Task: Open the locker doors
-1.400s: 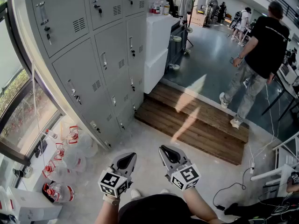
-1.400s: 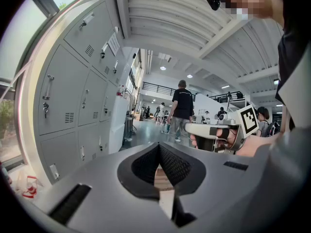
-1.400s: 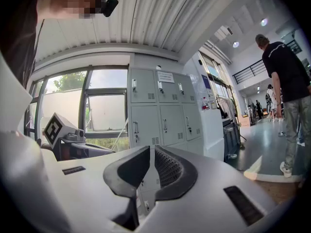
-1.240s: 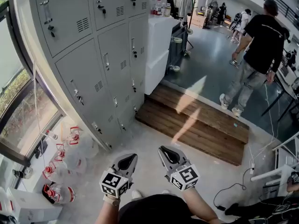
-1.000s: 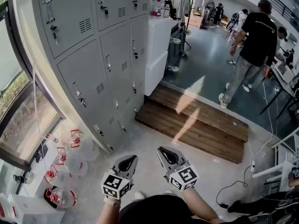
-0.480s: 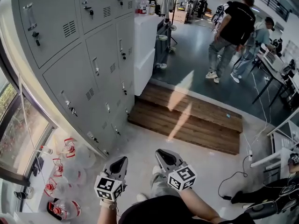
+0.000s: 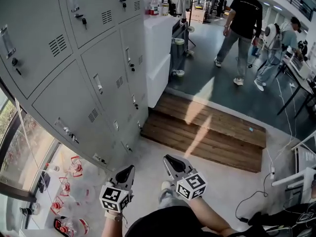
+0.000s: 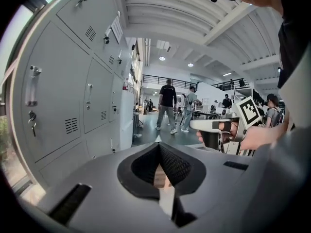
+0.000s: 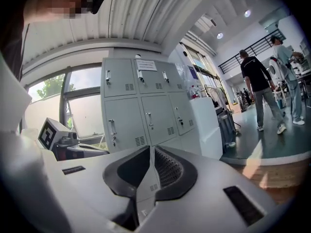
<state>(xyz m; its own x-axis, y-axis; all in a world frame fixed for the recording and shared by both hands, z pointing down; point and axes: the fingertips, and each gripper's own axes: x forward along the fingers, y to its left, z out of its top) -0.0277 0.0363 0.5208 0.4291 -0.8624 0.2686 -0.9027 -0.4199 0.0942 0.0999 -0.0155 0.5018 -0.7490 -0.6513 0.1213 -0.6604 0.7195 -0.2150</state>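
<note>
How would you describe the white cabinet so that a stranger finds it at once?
Find the tall bank of grey lockers. At its far end, by the wooden step, stands the white cabinet. Unlike the lockers, it is plain white and carries bottles on top.

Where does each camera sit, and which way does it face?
Head view: on the head, steeply down at lockers and floor; left gripper, right gripper show.
Left gripper view: on that gripper, along the lockers toward the hall; right gripper shows.
Right gripper view: on that gripper, facing the lockers; left gripper shows.
Shared: the lockers.
</note>
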